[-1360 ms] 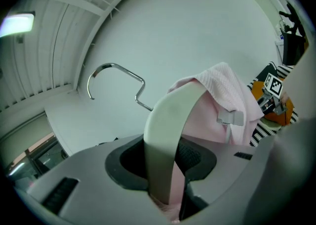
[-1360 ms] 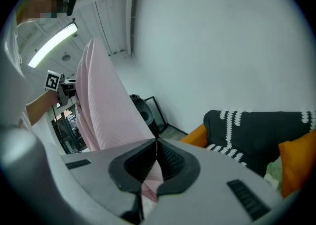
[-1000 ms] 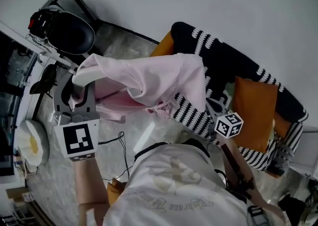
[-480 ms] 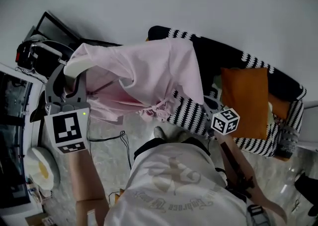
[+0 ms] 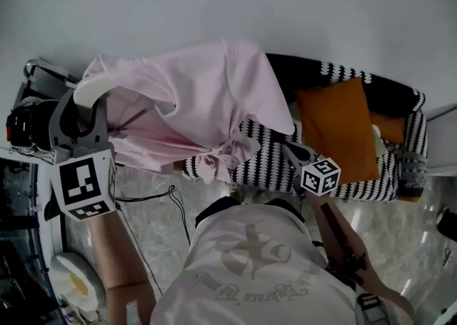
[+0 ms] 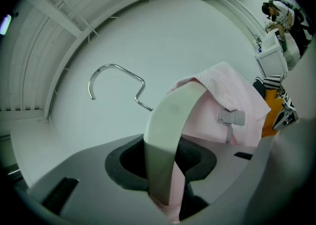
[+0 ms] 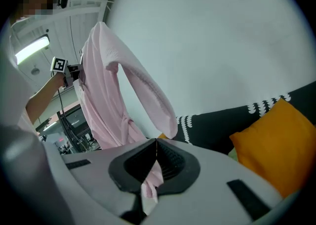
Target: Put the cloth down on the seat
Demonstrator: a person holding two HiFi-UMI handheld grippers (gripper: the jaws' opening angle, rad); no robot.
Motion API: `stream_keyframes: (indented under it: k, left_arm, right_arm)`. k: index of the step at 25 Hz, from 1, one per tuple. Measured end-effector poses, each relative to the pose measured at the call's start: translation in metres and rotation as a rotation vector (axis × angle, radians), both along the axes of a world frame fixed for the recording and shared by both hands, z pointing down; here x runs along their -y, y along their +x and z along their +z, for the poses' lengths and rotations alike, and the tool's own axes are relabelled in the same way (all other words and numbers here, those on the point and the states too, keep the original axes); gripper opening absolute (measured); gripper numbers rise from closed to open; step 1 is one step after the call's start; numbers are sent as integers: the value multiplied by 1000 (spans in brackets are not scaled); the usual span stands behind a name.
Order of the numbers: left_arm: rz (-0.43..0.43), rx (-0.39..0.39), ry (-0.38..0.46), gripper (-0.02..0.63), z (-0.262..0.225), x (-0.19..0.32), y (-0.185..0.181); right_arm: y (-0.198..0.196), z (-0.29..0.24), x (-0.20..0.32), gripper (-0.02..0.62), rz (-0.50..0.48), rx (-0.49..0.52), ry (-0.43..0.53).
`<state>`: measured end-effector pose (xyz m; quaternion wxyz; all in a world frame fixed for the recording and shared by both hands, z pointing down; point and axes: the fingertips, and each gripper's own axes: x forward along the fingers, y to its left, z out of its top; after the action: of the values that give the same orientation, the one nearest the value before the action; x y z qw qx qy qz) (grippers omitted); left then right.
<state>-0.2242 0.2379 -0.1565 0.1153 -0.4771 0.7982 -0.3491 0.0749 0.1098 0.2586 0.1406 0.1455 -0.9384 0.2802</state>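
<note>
Not down yet: pink cloth point(image 5: 207, 102) is hanging in the air, partly over the striped seat point(image 5: 357, 184), with its long axis sloping from left gripper point(image 5: 86, 109) down to the seat. Left is clamping the hanger point(image 6: 165, 135) plus cloth. Right gripper point(image 7: 155, 145) is pinching a cloth end. Lowering and letting go are left, I'd say.

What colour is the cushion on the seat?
The cushion is orange; head view shows it best.

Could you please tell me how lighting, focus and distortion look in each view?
Head view: dim, flat light, the pink fabric cloth sharp. Left gripper view: strong fisheye bending the white ceiling beams, dark corners, the cream plastic hanger soft up close. Right gripper view: dark corners, glaring ceiling lamp, orange square cushion sharp.
</note>
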Motion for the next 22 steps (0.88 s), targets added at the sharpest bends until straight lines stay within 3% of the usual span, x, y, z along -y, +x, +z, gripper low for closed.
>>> stream_keyframes:
  k: [6,14,22]
  left_arm:
    - [89,11,5,152,-3,43,-3]
    - [192,6,3,152,2,98,-34]
    - [328,-9,-63,152,61,162,-31]
  right_arm:
    - [11,2,11,17,88,-23,-10]
    - [3,12,15,17,196,-62,-37]
    - [6,15,19,17,305,-105,-47]
